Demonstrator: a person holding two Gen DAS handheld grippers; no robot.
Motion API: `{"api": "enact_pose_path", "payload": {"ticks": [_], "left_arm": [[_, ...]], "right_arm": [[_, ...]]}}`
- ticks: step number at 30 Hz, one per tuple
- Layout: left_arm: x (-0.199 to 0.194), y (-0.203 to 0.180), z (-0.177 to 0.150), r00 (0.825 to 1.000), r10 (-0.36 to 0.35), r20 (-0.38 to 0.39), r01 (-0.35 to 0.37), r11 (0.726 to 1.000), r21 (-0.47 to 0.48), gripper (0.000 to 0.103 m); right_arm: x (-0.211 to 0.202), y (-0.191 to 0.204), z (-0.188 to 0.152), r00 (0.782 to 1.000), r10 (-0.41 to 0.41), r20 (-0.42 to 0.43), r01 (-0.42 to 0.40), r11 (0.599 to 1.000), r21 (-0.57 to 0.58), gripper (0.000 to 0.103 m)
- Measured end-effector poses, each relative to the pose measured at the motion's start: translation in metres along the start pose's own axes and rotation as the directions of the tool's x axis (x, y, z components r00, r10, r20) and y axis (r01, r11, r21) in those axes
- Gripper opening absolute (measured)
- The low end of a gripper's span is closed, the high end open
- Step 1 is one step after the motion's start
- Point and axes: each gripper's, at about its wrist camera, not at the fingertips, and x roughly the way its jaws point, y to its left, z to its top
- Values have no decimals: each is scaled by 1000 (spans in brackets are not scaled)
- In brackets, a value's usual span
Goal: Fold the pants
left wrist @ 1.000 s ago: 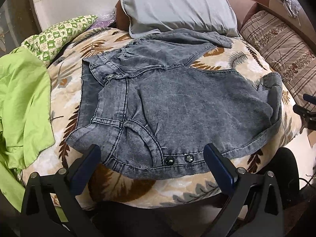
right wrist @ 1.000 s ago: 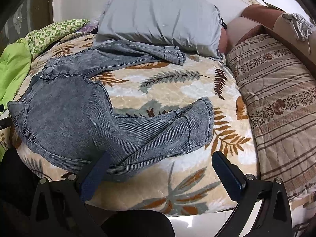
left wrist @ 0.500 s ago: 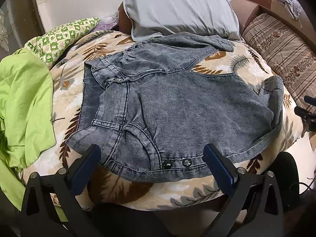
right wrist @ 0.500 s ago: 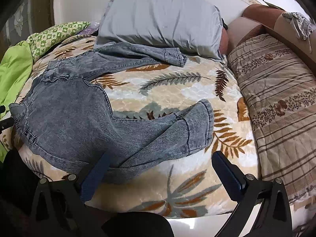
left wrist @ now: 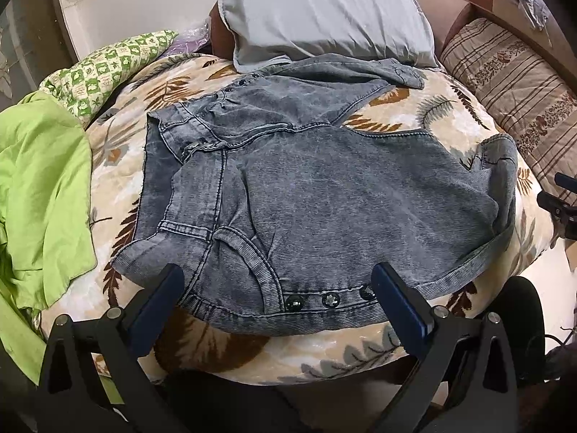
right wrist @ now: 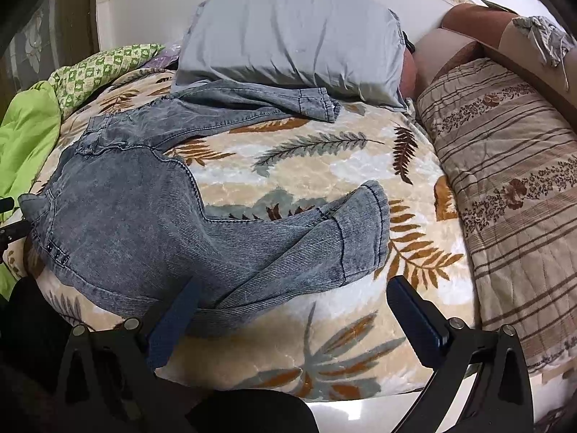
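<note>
My grey washed-denim pants point(left wrist: 324, 195) lie spread out on the bed, on top of the soft cream blanket with brown and grey leaves point(right wrist: 324, 166). The waist end is on the left side of the bed, and the two legs reach out to the right. One leg runs up to the big grey pillow point(left wrist: 324, 14) and its end just touches the pillow. The other leg lies near the front edge of the bed, with its end bent and folded over.

My left tool point(left wrist: 277, 285) is open wide. Its two blue fingers point(left wrist: 158, 306) sit at the front edge of the waist, one on each side of the three dark round buttons point(left wrist: 331, 300). The tool holds nothing. I cannot tell if the fingers touch the cloth.

My right tool point(right wrist: 295, 303) is open wide too. Its left finger point(right wrist: 173, 324) is over the bottom edge of the near leg, and its right finger is over the bare blanket. It holds nothing.

A bright green cloth point(left wrist: 39, 195) is bunched up at the left side of the bed. Beside it is a green and white checked pillow point(left wrist: 108, 68). On the right lies a striped brown and tan quilt with flowers point(right wrist: 505, 180).
</note>
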Motion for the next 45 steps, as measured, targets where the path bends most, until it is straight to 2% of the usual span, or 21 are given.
{"api": "enact_pose_path", "payload": {"ticks": [10,17,30,37,41,45], "left_arm": [[1,-13,4,1000,-13,-12,14,1000,28,103],[2,-19,6,1000,-10,-11,11,999,50,103],[0,-13,-1,1000,-17,-14,18,999,45,103],[0,-5,-6,999,-24,-27,24,1000,12,103],[3,7,-4,998,-36,-45,34,999,-29,103],[12,59,8,995,-20,-94,4,986,-168,103]], "right_arm": [[1,-5,0,1000,9,11,-9,1000,17,103],[-1,1,0,999,29,21,-28,999,-34,103],[-6,9,-6,999,43,13,-42,994,-101,103],[-8,5,-13,999,36,1,-36,995,-88,103],[-7,-12,-13,999,40,3,-40,999,-22,103],[11,-72,-6,996,78,-43,-69,979,192,103]]}}
